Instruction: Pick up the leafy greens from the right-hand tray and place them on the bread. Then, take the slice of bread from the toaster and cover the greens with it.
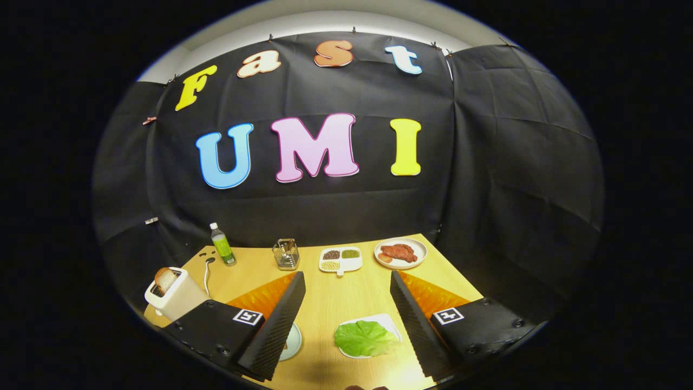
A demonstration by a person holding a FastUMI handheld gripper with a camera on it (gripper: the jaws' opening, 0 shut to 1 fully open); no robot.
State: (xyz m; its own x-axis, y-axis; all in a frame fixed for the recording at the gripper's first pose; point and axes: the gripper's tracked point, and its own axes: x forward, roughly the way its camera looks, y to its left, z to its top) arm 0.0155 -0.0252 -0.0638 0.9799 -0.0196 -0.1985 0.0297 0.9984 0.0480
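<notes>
**Lettuce sitting between the spread fingers, nothing picked up**

Lettuce (pixel 366 338) is the closest thing, a green leaf lying on a small white tray (pixel 391 324) on the wooden surface (pixel 346 295), right between the two fingers and a bit nearer the right one. The tool (pixel 346 319) is spread wide with nothing in it, neither finger touching the leaf.

Just inside the left finger you can see the edge of a pale plate (pixel 293 342), mostly hidden behind it, so I can't tell what's on it.

Off to the left, past the left finger, there's a white toaster (pixel 176 295) with a slice of bread (pixel 165 279) poking up out of the slot.

Further back along the surface, from left to right: a green bottle (pixel 222 245), a little wire holder (pixel 286 254), a white divided dish (pixel 341 260) with dark, green and pale stuff in its sections, and a round plate (pixel 400 253) with some reddish meat on it. All of those are well apart from the fingers.
</notes>
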